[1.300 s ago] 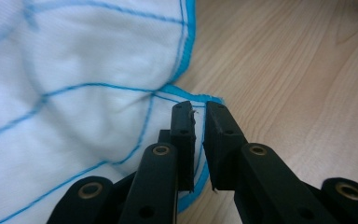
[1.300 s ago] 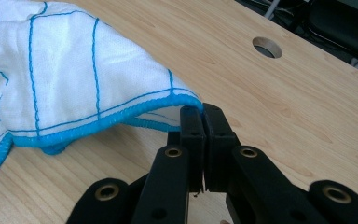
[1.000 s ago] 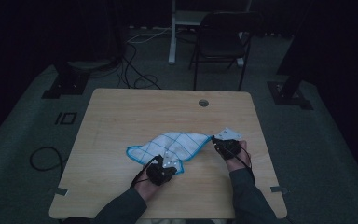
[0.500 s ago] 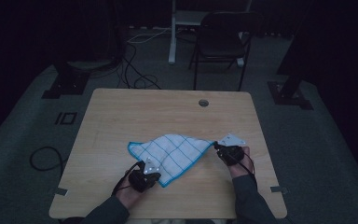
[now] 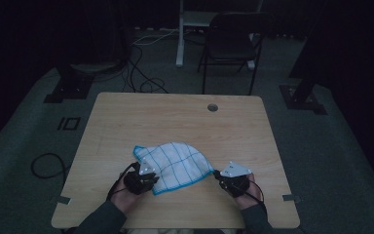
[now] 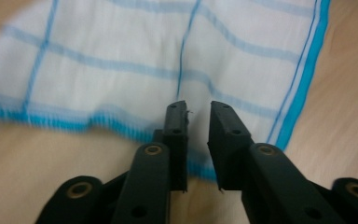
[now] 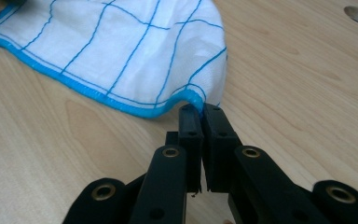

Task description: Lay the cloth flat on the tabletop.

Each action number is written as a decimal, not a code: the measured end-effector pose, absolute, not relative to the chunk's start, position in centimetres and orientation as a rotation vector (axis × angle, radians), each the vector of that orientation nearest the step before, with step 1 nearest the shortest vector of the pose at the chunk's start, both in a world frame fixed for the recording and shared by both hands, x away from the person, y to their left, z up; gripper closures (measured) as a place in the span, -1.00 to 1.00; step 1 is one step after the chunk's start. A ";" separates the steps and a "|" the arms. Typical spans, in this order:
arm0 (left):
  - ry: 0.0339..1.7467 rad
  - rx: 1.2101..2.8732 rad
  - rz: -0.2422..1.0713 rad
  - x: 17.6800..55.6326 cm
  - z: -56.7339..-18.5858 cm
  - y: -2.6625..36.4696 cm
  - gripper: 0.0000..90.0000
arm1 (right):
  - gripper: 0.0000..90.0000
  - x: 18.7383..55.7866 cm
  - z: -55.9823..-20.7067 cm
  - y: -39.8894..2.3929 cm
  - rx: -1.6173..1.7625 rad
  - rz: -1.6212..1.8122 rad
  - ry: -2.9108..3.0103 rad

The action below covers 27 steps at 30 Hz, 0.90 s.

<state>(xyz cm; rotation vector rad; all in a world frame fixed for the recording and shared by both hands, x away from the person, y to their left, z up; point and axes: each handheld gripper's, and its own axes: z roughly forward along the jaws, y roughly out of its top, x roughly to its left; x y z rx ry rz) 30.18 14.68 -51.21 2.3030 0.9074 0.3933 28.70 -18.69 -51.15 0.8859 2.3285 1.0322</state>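
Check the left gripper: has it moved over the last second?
Yes. The left gripper has shifted left along the wooden table's near edge, farther from the right gripper, with the white blue-checked cloth.

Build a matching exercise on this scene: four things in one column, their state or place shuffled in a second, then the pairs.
1. left tongs
2. right tongs
3. cloth
4. round hole

A. far part of the table
B. pinching a blue-hemmed corner
C. jaws parted over the fabric
D. lying between both hands

Pairs: 1-C, 2-B, 3-D, 4-A
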 end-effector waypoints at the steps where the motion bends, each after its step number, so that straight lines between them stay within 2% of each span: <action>1: 0.900 2.293 0.400 30.5 -51.0 14.4 0.65 | 0.94 28.7 -51.2 -18.7 0.883 1.034 2.330; 10: 0.834 2.236 0.454 36.5 -48.7 10.3 0.27 | 0.94 28.5 -51.5 -18.7 0.884 1.041 2.343; 19: 0.825 2.255 0.344 41.5 -48.8 8.1 0.19 | 0.94 28.6 -51.7 -18.9 0.896 1.039 2.337; 27: 0.842 2.286 0.268 43.9 -50.5 6.8 -0.10 | 0.94 28.6 -51.8 -18.8 0.894 1.038 2.343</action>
